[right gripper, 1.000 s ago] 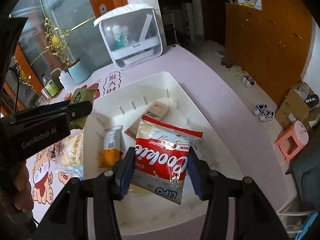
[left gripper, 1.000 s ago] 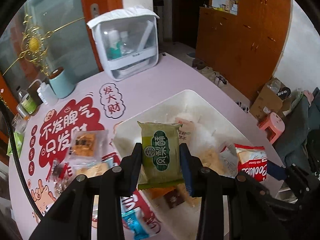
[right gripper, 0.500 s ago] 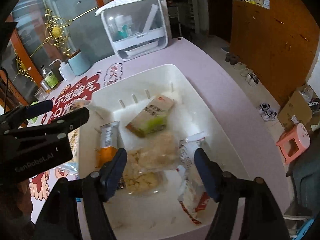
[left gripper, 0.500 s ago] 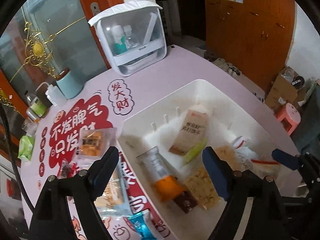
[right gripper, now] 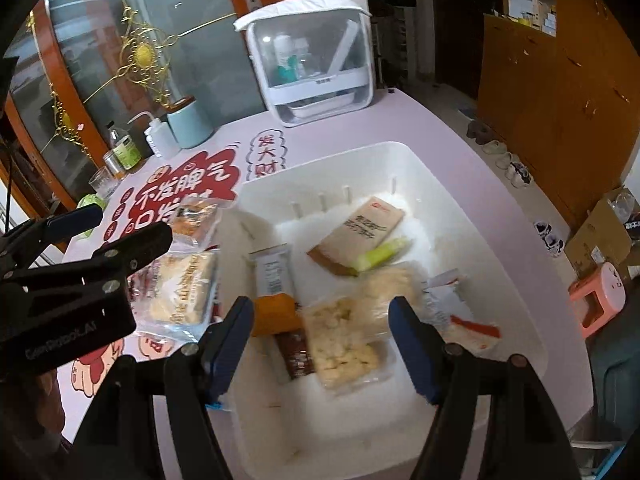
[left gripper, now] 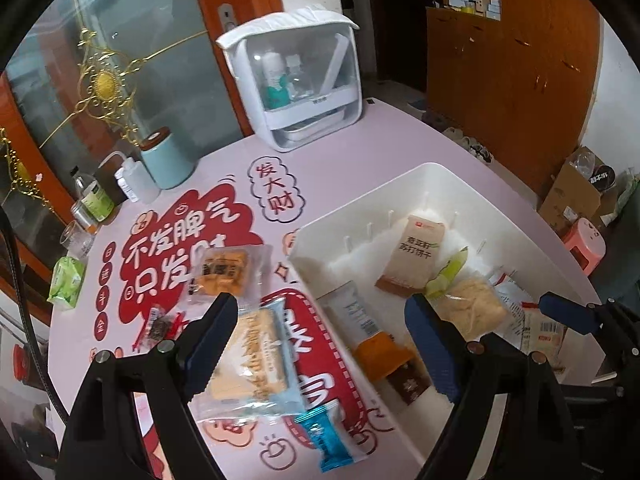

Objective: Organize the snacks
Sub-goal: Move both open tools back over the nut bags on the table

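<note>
Cracker packet (right gripper: 362,231) flat (long axis diagonal) in bin (right gripper: 452,184).

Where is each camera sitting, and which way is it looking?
Left wrist: sits on the left gripper, open, looking forward and down at the table, loose snacks and the bin; the right gripper's tip shows at its right edge.
Right wrist: sits on the right gripper, open, looking down into the bin; the left gripper shows at left.
Both share the bin, the tan packet and the white case.
</note>
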